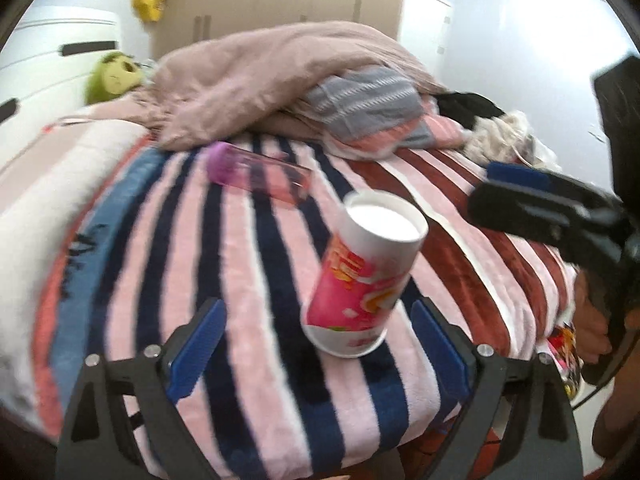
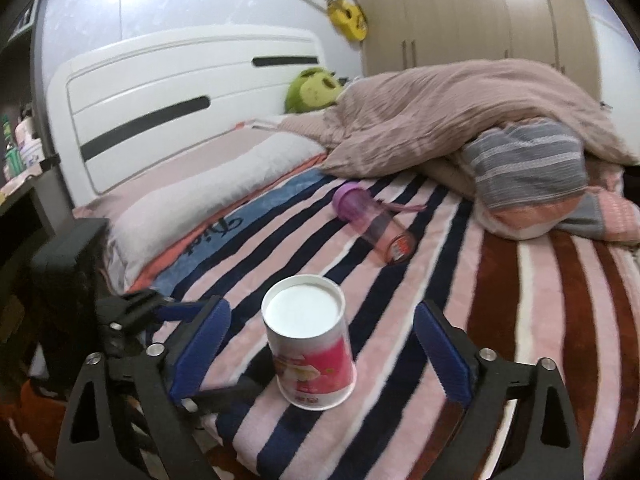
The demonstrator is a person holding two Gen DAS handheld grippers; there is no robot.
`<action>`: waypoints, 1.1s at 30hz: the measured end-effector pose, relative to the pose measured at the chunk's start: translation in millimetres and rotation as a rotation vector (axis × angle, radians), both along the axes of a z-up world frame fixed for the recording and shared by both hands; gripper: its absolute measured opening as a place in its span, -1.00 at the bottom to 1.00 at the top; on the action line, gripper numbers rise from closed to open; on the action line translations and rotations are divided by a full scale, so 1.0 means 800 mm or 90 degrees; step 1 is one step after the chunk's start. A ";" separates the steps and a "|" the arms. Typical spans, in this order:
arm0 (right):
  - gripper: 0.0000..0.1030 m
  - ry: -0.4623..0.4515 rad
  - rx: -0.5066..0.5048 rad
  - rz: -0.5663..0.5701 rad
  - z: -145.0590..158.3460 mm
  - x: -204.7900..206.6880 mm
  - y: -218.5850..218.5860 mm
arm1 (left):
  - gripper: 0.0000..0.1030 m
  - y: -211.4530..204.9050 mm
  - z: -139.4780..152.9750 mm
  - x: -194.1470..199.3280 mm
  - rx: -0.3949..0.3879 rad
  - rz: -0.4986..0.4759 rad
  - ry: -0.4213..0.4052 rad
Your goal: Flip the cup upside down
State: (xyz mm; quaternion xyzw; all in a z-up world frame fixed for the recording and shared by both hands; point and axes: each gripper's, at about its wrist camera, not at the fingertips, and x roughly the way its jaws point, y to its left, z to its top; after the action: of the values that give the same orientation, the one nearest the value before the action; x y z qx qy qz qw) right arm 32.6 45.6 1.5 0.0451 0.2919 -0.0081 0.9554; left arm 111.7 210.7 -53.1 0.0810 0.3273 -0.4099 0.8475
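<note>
A pink and white paper cup (image 1: 360, 276) stands upside down on the striped blanket (image 1: 248, 264), its flat white bottom facing up. It also shows in the right wrist view (image 2: 312, 344). My left gripper (image 1: 318, 344) is open, with the cup's lower end between its blue pads and no contact. My right gripper (image 2: 320, 352) is open around the cup, not touching it. The right gripper appears at the right edge of the left wrist view (image 1: 516, 188); the left gripper appears at the left of the right wrist view (image 2: 132, 316).
A purple-lidded clear bottle (image 2: 372, 224) lies on its side farther back on the blanket (image 2: 440, 280). A heaped pink duvet (image 2: 460, 116), a white pillow (image 2: 208, 192), a green plush toy (image 2: 312, 88) and the white headboard (image 2: 180, 92) lie beyond.
</note>
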 end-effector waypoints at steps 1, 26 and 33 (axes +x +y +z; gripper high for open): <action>0.94 -0.006 -0.009 -0.011 0.003 -0.006 0.001 | 0.94 0.005 0.007 -0.002 0.000 0.012 -0.006; 1.00 -0.030 -0.020 -0.085 0.021 -0.063 0.005 | 0.95 0.023 0.061 -0.014 -0.031 0.083 0.001; 1.00 -0.029 -0.020 -0.082 0.020 -0.062 0.003 | 0.95 0.021 0.060 -0.014 -0.026 0.086 0.002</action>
State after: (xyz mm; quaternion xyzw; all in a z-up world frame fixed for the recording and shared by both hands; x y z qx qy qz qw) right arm -17.3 47.9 17.1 0.0487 0.2666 -0.0735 0.9598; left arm 100.5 227.8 -5.4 0.0409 0.3247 -0.3583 0.8744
